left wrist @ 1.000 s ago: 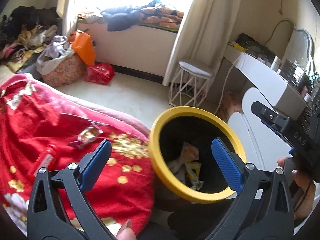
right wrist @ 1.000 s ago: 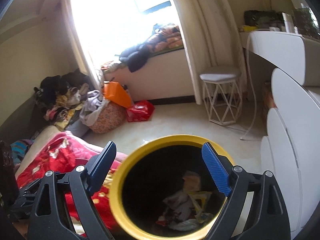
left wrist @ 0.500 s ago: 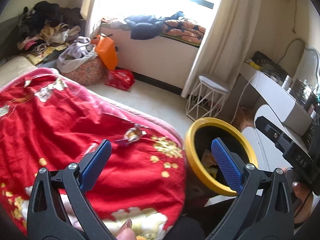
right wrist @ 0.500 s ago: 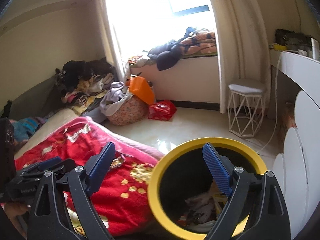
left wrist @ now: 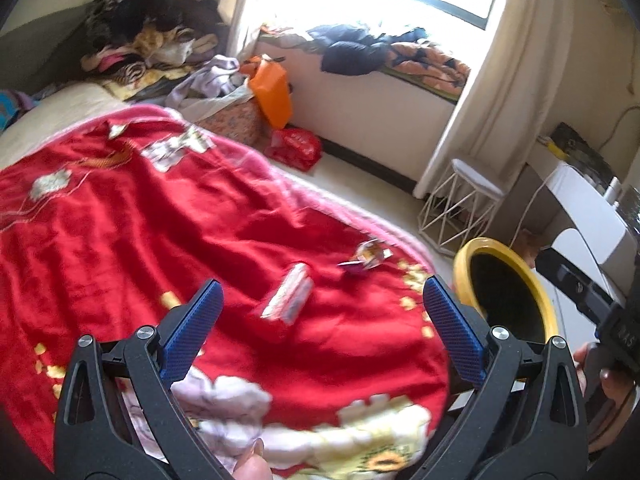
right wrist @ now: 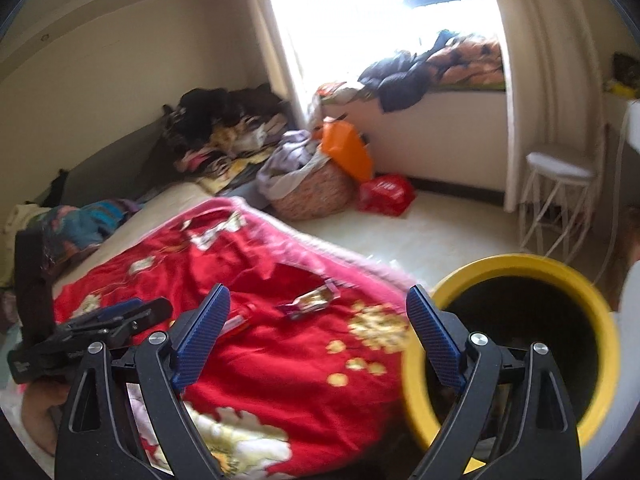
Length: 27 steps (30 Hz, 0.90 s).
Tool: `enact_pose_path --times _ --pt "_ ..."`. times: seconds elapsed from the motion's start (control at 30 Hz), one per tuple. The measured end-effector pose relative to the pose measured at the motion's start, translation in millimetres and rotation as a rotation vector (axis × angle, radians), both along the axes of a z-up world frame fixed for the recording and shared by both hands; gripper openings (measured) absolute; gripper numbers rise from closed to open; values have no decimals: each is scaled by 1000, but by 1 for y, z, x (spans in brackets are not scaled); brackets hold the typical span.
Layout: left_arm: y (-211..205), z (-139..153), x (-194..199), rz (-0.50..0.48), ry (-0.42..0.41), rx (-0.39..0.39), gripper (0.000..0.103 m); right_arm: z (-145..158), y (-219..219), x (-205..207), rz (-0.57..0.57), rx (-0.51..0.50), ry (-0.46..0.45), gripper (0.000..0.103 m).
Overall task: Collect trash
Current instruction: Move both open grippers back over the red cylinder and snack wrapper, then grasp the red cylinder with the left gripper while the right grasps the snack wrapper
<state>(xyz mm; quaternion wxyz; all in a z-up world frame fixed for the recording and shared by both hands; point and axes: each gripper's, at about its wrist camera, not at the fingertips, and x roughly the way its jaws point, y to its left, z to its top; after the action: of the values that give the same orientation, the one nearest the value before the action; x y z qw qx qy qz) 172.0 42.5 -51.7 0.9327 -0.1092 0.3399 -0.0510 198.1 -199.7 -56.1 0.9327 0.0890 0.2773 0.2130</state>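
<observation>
With its jaws wide apart and empty, the left hand-held gripper [left wrist: 318, 316] has a flat wrapper [left wrist: 289, 299] just ahead on the red blanket [left wrist: 120, 240], where closing low might pinch soft fabric instead.

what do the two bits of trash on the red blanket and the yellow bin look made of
Crumpled wrapper: thin metallised foil, going by its glinting creases. Flat packet: seemingly glossy plastic film, though blurred. Yellow-rimmed bin: probably smooth moulded plastic. Red blanket: soft plush fabric.
</observation>
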Motion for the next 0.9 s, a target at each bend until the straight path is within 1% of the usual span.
enact_pose_path --times 0.03,0.13,0.17,0.2,0.23,0.33,0.37,0.43,0.53,0.73,0.8,0.9 --pt "3 -3 1 6 7 3 92 -4 4 8 5 11 20 87" --pt "15 -15 5 24 35 2 92 -21 12 35 12 48 108 81" --pt "18 -20 7 29 46 -2 92 -25 14 39 14 55 124 80" --pt "20 -23 8 28 52 -8 88 -33 17 48 16 62 152 80" --pt "23 -27 10 25 60 -15 82 -38 20 55 16 59 169 79" --pt "28 -37 14 23 82 -46 75 -54 32 77 14 29 224 78" --pt "30 -40 16 23 91 -61 73 -58 35 83 15 22 234 78" --pt "31 -45 19 19 99 -69 65 -67 44 95 20 7 254 78" --pt "30 -52 24 11 109 -80 59 -77 54 110 21 -13 275 78" --pt "27 -67 34 -1 136 -102 55 -104 69 139 35 -31 357 71" --pt "26 -72 36 3 147 -107 53 -110 73 143 35 -48 365 70" --pt "24 -76 39 9 154 -109 51 -114 76 144 37 -79 356 59"
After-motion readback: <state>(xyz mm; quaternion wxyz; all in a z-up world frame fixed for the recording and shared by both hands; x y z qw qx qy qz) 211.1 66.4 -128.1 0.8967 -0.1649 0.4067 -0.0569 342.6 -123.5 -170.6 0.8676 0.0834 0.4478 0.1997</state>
